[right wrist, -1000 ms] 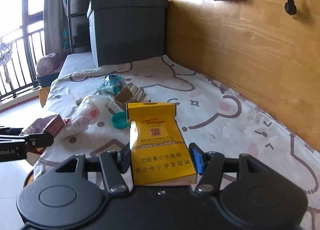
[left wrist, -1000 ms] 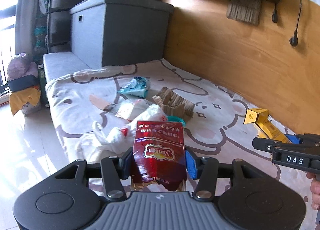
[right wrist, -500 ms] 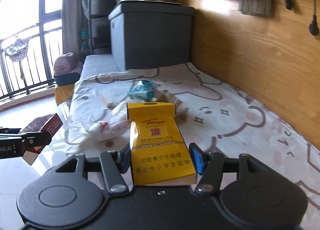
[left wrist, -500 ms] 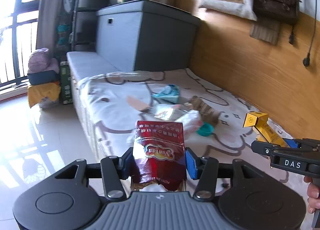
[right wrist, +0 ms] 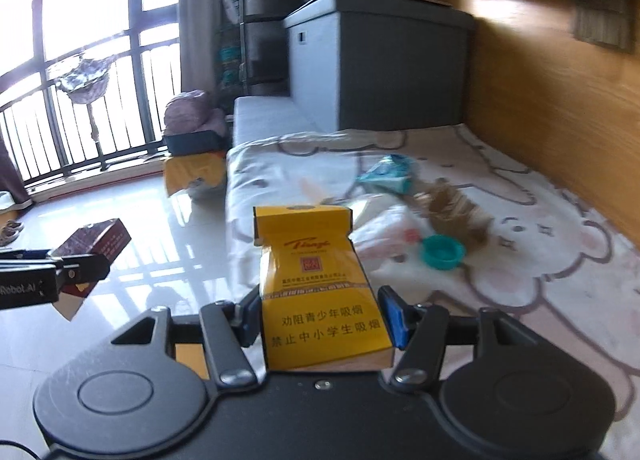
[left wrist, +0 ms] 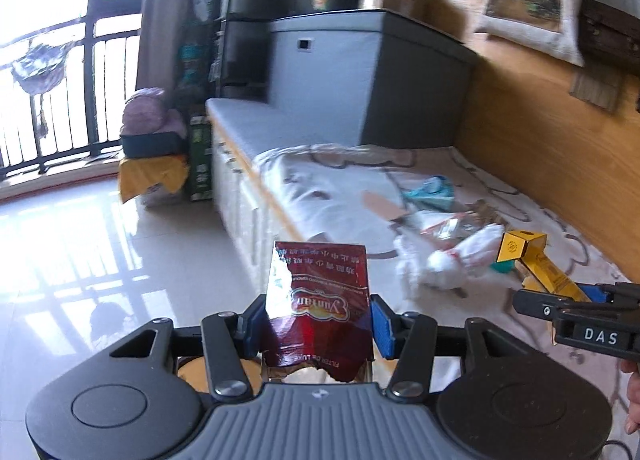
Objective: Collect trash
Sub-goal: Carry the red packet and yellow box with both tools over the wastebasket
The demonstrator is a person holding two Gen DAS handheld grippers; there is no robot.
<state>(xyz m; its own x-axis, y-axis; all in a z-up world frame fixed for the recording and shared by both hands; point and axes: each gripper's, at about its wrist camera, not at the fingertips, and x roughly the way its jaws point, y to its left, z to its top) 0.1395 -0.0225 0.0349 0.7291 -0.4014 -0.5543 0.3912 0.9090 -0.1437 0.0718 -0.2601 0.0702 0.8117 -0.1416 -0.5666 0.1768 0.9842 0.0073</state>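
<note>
The left claw [left wrist: 318, 322] is clamped on a red pack [left wrist: 318, 304], its blue pads pressing both sides; the pack stands upright between the fingers with its torn lower edge just above the claw's body. The right claw [right wrist: 322, 320] is clamped the same way on a yellow pack [right wrist: 320, 292], whose flap top rises ahead of the fingers. In the left wrist view the right claw shows at the right edge, level with the left claw and well apart from it, with the yellow pack sticking out ahead of it and part of a hand [left wrist: 632, 396] just behind it. In the right wrist view the left claw shows at the left edge with the red pack tilted in its grip, out over the floor [right wrist: 120, 228]. Ahead and to the right of both claws lies the bed [right wrist: 540, 260] under a bear-print sheet, with more trash on it: a teal cap [right wrist: 442, 252] just right of the yellow pack's top, a white bag [left wrist: 448, 256] beside it, crumpled cardboard [right wrist: 456, 208] behind the cap, and a teal wrapper [right wrist: 386, 174] farther off. Beyond the trash stands a grey box [right wrist: 376, 60] against the wooden wall [right wrist: 560, 80]. Far ahead to the left is a balcony railing [right wrist: 60, 128]. Both views are somewhat blurred.
</note>
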